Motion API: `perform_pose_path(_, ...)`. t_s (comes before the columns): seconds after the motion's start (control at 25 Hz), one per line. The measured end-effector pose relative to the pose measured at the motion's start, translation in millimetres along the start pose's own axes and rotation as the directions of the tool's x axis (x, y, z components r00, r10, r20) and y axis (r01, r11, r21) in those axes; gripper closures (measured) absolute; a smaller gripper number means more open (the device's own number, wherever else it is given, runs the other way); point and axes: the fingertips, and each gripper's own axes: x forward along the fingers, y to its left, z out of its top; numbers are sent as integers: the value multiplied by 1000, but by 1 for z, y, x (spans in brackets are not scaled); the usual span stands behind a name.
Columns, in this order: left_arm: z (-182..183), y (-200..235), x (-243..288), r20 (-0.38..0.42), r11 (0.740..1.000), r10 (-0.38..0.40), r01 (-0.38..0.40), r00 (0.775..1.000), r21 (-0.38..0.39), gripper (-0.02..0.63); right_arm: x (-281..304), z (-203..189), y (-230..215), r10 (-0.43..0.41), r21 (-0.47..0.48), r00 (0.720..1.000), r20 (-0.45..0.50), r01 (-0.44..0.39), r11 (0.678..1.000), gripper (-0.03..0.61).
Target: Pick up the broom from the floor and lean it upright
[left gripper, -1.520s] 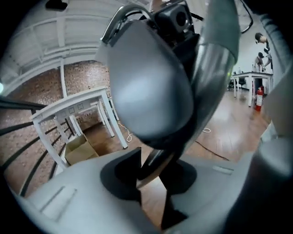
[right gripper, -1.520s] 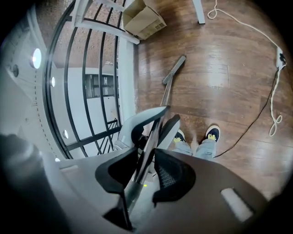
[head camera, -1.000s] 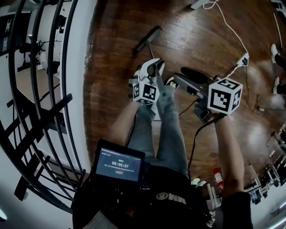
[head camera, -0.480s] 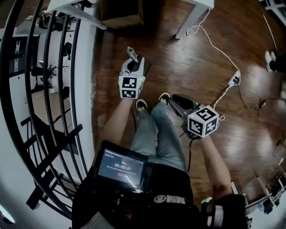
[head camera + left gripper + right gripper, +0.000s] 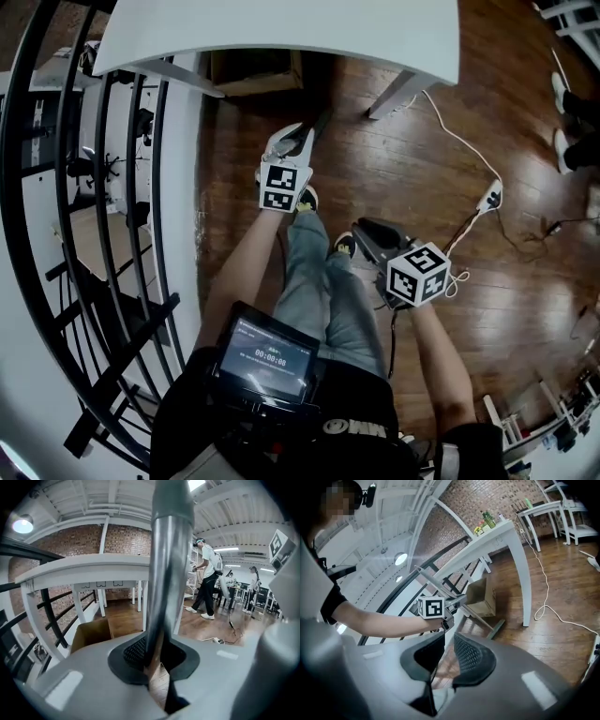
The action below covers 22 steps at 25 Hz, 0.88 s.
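Beside the white bench (image 5: 281,37), in the strip between its edge and the black railing (image 5: 141,187), the outstretched left tool (image 5: 298,139) clamps the broom (image 5: 168,564) by its handle, which slants toward the floor (image 5: 422,159). To the bench's right, open boards are crossed by a cable (image 5: 450,131). The right tool (image 5: 448,648), held nearer the knees, is closing with nothing between its jaws.

There was one broom (image 5: 166,564), one box (image 5: 253,70), one power strip (image 5: 489,197) and one screen (image 5: 267,354). Tables numbered two in the right gripper view: a near table (image 5: 506,541) and a far table (image 5: 541,508). Beyond the wearer, the left gripper view showed two others: a nearer person (image 5: 206,581) and a farther person (image 5: 254,585). The head view held four shoes (image 5: 344,244): two under the wearer and two at the right edge.
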Motion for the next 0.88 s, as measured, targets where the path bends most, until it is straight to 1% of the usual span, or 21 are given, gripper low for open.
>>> perform_pose_path(0.16, 26, 5, 21, 17, 995, -103, 102, 995, 21, 549, 18, 30, 1, -40, 22, 999, 7, 40, 999, 517)
perform_pose_path(0.24, 35, 3, 20, 17, 985, -171, 170, 985, 36, 549, 25, 44, 10, -49, 29, 999, 15, 49, 998, 517)
perform_pose_path(0.32, 38, 3, 20, -3, 969, -244, 244, 970, 27, 549, 32, 57, 19, -51, 23, 998, 22, 50, 998, 517)
perform_pose_path(0.44, 39, 6, 32, -59, 934, -357, 356, 932, -28, 549, 47, 69, 24, -53, 35, 998, 32, 52, 998, 520)
perform_pose_path(0.56, 33, 7, 48, -122, 893, -449, 442, 885, -85, 549, 61, 69, 27, -50, 62, 998, 28, 48, 997, 523)
perform_pose_path(0.68, 26, -2, 58, -184, 849, -529, 521, 829, -93, 549, 70, 67, 30, -50, 73, 999, 14, 49, 996, 525)
perform_pose_path(0.72, 24, -5, 61, -197, 837, -546, 540, 814, -88, 549, 71, 66, 29, -53, 78, 999, 12, 52, 996, 525)
perform_pose_path(0.76, 22, -7, 64, -204, 830, -557, 552, 805, -84, 549, 71, 65, 28, -57, 86, 998, 9, 56, 995, 525)
perform_pose_path(0.8, 22, -8, 68, -205, 827, -560, 556, 803, -81, 549, 71, 63, 26, -61, 93, 998, 7, 60, 994, 525)
perform_pose_path(0.84, 21, -8, 72, -203, 831, -554, 551, 808, -78, 549, 71, 61, 24, -65, 100, 998, 5, 64, 993, 526)
perform_pose_path(0.88, 21, -5, 76, -198, 841, -539, 536, 819, -73, 548, 71, 59, 21, -70, 103, 998, 2, 69, 992, 526)
